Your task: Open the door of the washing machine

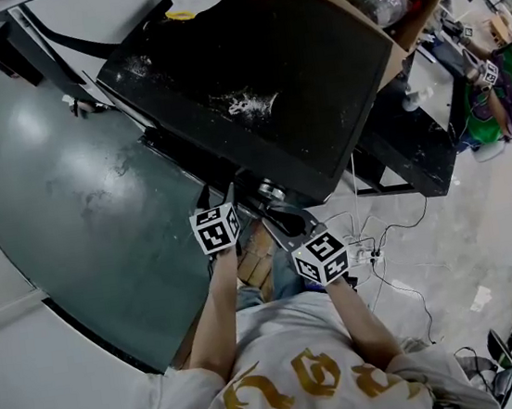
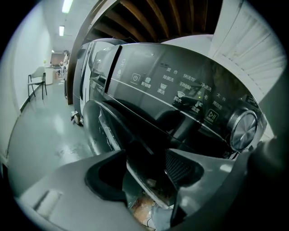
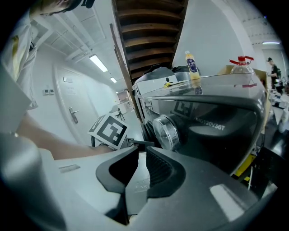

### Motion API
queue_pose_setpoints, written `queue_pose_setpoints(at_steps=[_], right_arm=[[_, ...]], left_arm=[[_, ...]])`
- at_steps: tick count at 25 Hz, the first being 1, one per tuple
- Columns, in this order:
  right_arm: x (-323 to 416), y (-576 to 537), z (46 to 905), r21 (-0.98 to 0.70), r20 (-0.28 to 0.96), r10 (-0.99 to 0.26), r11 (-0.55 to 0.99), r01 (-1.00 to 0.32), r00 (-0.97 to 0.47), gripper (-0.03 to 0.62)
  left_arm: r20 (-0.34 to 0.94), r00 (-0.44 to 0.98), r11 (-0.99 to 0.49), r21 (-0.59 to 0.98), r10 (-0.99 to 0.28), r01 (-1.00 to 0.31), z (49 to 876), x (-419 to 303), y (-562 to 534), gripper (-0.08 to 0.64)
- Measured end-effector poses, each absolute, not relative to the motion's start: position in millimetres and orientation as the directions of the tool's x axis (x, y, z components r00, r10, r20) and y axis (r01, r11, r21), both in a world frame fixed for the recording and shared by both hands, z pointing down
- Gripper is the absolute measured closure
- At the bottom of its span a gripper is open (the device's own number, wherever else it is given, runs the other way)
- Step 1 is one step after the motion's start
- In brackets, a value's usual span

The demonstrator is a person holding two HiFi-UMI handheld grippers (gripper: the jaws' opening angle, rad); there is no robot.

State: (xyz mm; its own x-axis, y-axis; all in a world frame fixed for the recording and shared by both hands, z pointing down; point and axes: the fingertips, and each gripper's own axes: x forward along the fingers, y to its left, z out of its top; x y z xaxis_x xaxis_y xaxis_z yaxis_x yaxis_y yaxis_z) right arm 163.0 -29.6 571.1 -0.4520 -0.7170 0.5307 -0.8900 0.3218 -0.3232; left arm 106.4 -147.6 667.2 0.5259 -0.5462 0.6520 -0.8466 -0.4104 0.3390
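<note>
Left gripper (image 2: 145,156), jaws apart, is straddling the rim of the dark curved glass door (image 2: 113,119) on the black front-loading washing machine (image 2: 180,76), while the right gripper (image 3: 143,151), jaws nearly together, is holding nothing; the door is looking barely ajar, with most of its swing remaining.

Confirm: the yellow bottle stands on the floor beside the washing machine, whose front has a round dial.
Not the floor: the yellow bottle stands on top of the washing machine, as the right gripper view shows. Its front does have a round dial.
</note>
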Motion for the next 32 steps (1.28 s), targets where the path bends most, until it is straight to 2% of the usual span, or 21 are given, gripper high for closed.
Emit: queue_pose_setpoints(at_steps=[16,32], right_arm=[[156,-29,566,-0.319,0.512,-0.729,0.329,-0.889,-0.454,0.531],[128,-30,567,-0.297,0.513,-0.709,0.382,-0.875,-0.484,0.531]], left_arm=[[0.644,0.551,-0.437,0.349,-0.531,-0.829,669,103,-147,0.293],[0.665,0.521,-0.414,0.331,-0.535,-0.848,673,37,-112,0.313]])
